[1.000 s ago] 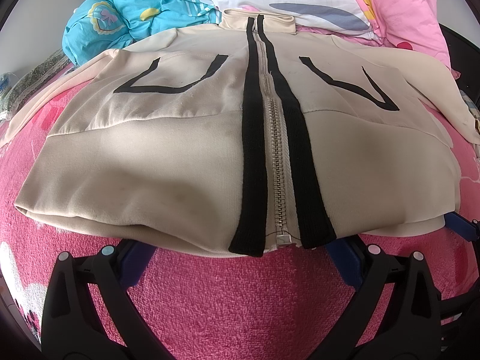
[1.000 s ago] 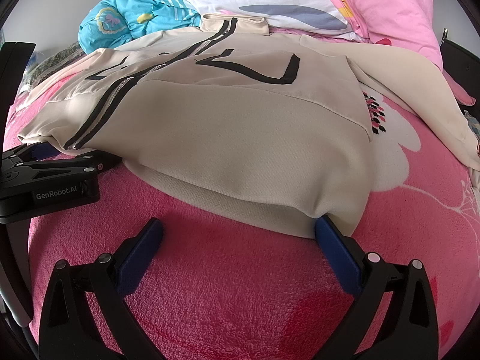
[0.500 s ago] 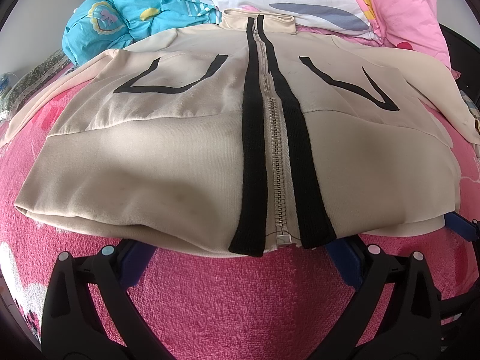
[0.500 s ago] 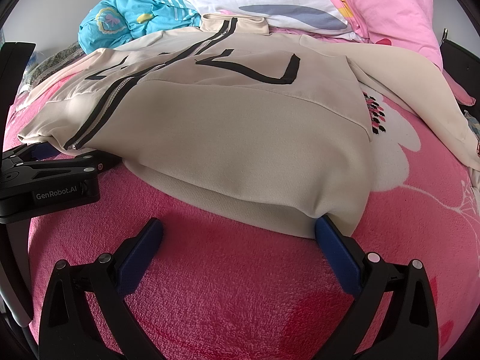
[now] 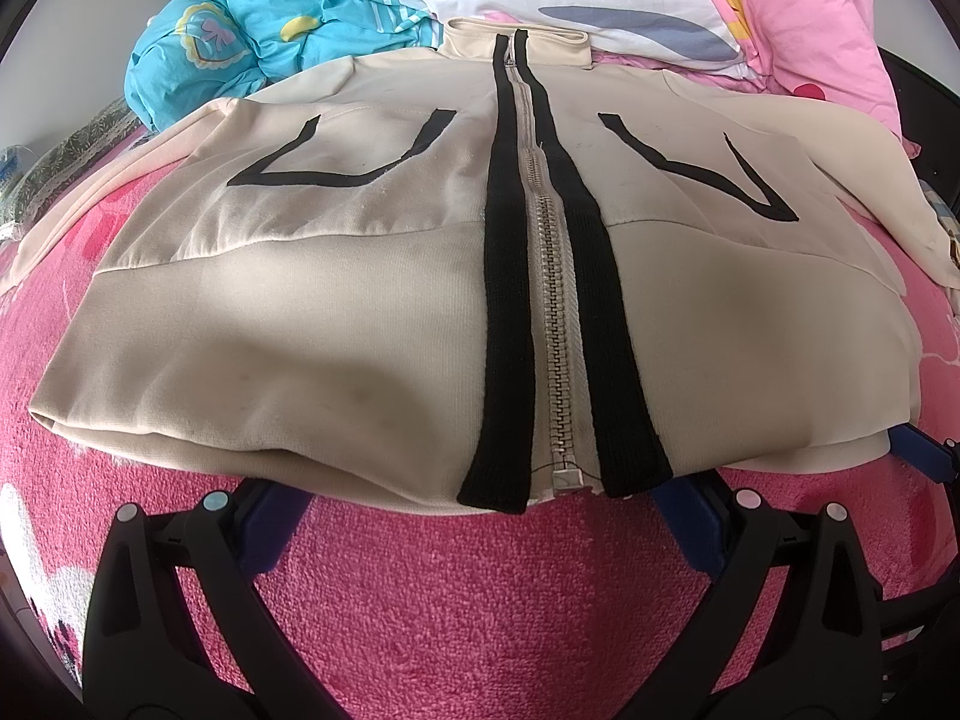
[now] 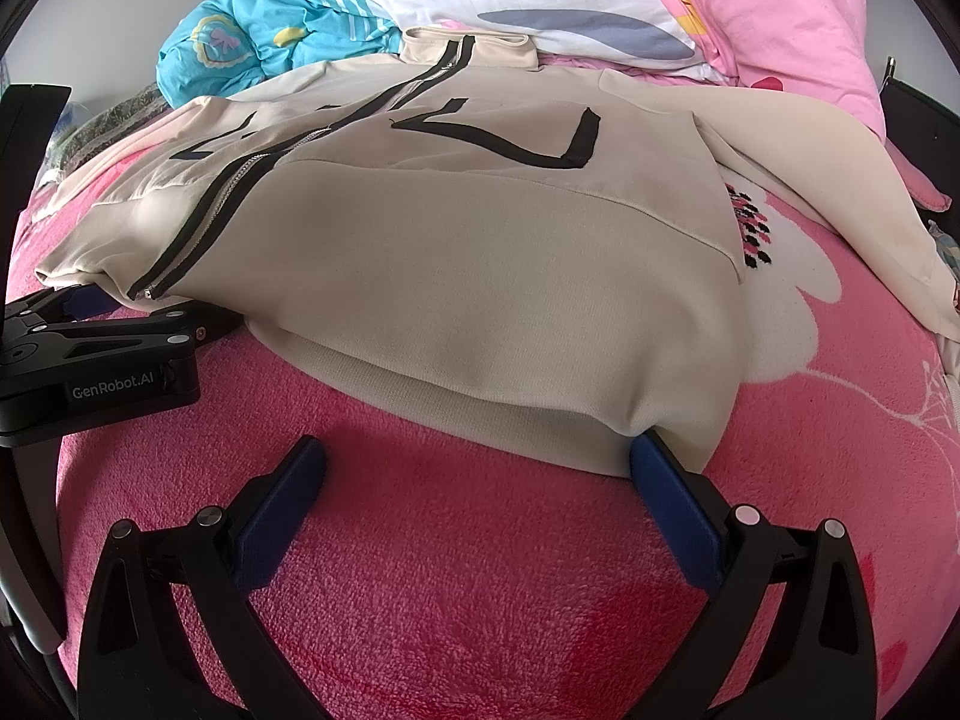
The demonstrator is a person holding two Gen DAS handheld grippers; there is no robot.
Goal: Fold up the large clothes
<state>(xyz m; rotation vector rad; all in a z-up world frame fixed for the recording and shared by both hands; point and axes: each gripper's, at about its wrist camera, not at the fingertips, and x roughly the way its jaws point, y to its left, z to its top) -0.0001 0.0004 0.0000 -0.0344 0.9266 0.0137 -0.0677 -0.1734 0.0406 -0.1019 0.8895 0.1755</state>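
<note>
The beige jacket [image 5: 372,324] lies zipped and flat on the pink bed [image 5: 480,588], collar away from both tongs. Left tongs [image 5: 480,498] and right tongs [image 6: 474,468] are spread wide at its hem, gripping nothing. Pinching only the top layer would likely drag the front askew and crease the fold.

Bare pink blanket [image 6: 480,570] lies open toward 6 o'clock of the jacket [image 6: 480,276], and both tongs stand spread wide on it: the left tongs [image 5: 480,516] at the zip end of the hem, the right tongs [image 6: 480,480] at the hem's 4 o'clock corner. Toward 12 o'clock the way is blocked by the blue bundle [image 5: 270,42] and pink pillows [image 5: 780,18] just beyond the collar. A loose sleeve [image 6: 840,192] crosses the blanket at 2 o'clock, and the left tongs' body sits at 9 o'clock in the right wrist view.
</note>
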